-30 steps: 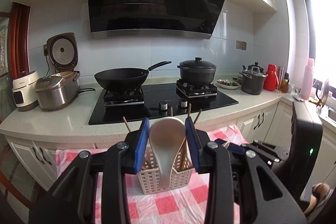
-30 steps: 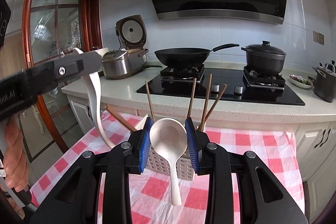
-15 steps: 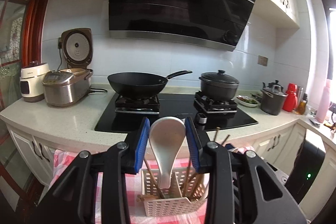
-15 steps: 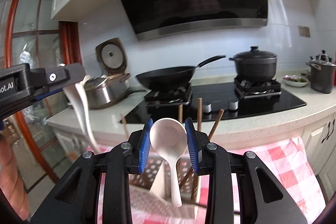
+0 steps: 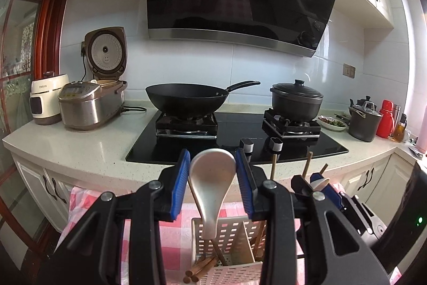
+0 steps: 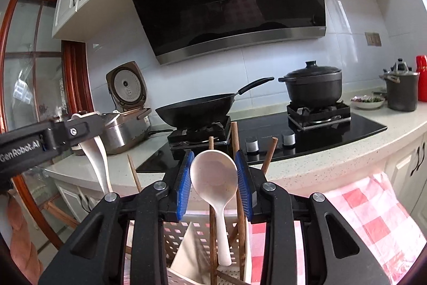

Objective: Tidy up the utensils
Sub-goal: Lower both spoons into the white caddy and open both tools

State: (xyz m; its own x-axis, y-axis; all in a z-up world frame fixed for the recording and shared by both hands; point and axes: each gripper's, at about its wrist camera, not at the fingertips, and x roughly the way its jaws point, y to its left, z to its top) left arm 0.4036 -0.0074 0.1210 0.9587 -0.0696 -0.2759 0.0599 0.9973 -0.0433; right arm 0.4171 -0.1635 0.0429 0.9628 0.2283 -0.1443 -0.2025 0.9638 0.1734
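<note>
Gripping a white spoon (image 5: 212, 183) by its bowl, the left gripper (image 5: 212, 184) hangs over the caddy (image 5: 234, 231); the right gripper (image 6: 213, 183) pinches a second spoon (image 6: 214, 184) above the same caddy, among upright chopsticks (image 6: 236, 151).

We see a desk (image 6: 360, 207) under a red-checked cloth (image 6: 379, 226); on the cloth stands a white slotted caddy (image 5: 229, 237); behind it runs a speckled counter (image 5: 80, 148) bearing a rice cooker (image 5: 90, 106), a white appliance (image 5: 44, 103), a black hob (image 5: 234, 135) and a grey pot (image 5: 364, 122).
</note>
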